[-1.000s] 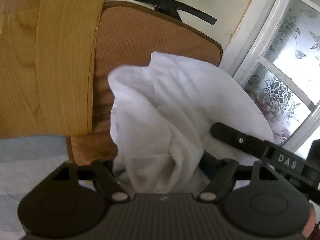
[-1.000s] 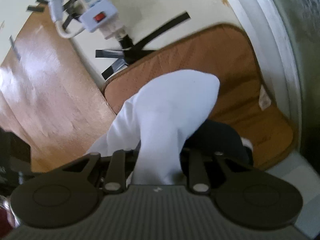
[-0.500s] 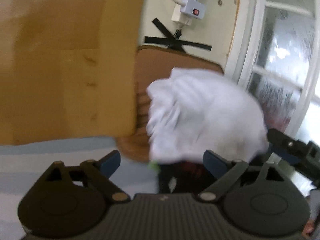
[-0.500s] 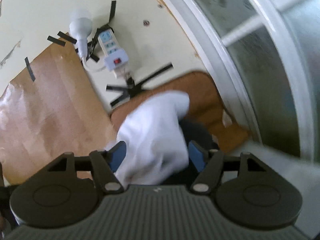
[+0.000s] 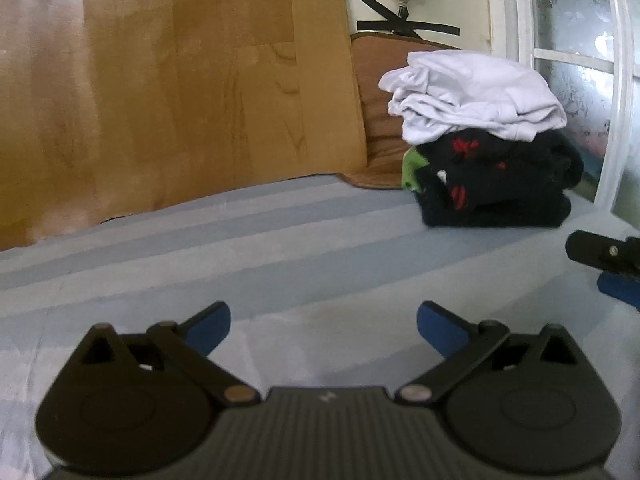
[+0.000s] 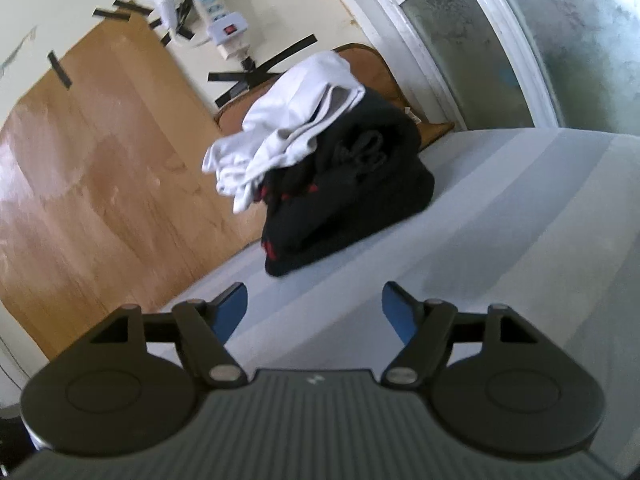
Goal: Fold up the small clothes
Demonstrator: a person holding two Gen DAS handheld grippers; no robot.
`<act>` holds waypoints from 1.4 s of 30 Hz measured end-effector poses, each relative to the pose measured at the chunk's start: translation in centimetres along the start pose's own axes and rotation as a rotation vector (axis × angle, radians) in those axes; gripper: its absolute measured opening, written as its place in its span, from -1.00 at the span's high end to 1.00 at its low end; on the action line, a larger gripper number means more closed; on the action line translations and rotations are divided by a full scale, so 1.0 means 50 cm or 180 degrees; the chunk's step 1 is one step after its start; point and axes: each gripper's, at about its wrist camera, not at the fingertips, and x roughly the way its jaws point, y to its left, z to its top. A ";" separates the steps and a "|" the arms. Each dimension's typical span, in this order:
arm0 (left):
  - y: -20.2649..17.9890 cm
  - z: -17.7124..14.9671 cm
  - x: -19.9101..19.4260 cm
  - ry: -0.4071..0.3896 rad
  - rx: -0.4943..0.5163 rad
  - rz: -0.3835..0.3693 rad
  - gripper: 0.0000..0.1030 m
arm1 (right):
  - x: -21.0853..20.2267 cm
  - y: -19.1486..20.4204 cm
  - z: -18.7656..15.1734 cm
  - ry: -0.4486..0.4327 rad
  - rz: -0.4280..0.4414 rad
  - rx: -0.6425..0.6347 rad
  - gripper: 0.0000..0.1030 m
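Note:
A folded white garment lies on top of a pile of folded black clothes with red marks, at the far end of the striped sheet. My left gripper hangs well back from the pile, its jaws still opening and nothing between them. My right gripper is also back from the pile, jaws opening and empty. Its fingertip shows at the right edge of the left wrist view.
The pile rests partly against a brown cushion in the corner. A wooden panel stands along the left. A power strip is taped to the wall behind, and a frosted window borders the right. The pale blue striped sheet stretches toward me.
Both grippers let go of the white garment, which now lies on the black pile. Both pulled back toward me and their jaws spread wide.

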 end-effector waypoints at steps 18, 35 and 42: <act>0.021 -0.040 -0.018 0.0011 -0.0029 0.0064 -0.99 | 0.003 0.019 -0.031 -0.0065 -0.0400 0.0017 -0.54; 0.016 -0.044 -0.021 0.0013 0.0037 0.0106 -0.99 | 0.003 0.013 -0.031 -0.0049 -0.0224 0.0080 -0.58; 0.014 -0.048 -0.028 -0.0075 0.0071 0.0150 -0.99 | -0.001 0.013 -0.032 -0.0077 -0.0181 0.0102 -0.60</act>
